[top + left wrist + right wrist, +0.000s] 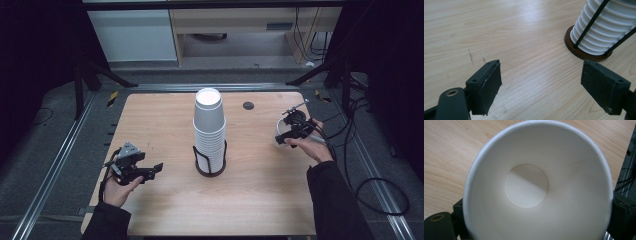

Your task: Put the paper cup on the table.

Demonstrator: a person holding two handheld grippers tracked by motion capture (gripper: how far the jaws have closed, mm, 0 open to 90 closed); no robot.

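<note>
Left gripper (159, 167) is being held at lower left of the high view, jaws wide apart, nothing between them; in the left gripper view only bare wooden table (529, 37) is lying between the pads, with the cup holder base (584, 53) at upper right.

At frame centre, the stack of paper cups (209, 131) is standing upside down in a black wire holder (210, 162), tall and slightly off plumb.

At right, a single paper cup (536, 182) is being gripped by the right gripper (281, 140), jaws clamped on its sidewall near the right table edge; the right gripper view is looking straight into the open mouth, rim pressed slightly oval.

Risks, as judged:
- Thin wall is being squeezed; more pressure and the cup is being creased or is popping out of the pads.
- Cup is being held close to the table edge; a slip there is sending it off the table.
- Stack is being left unsupported; a knock from either arm is tipping it.
</note>
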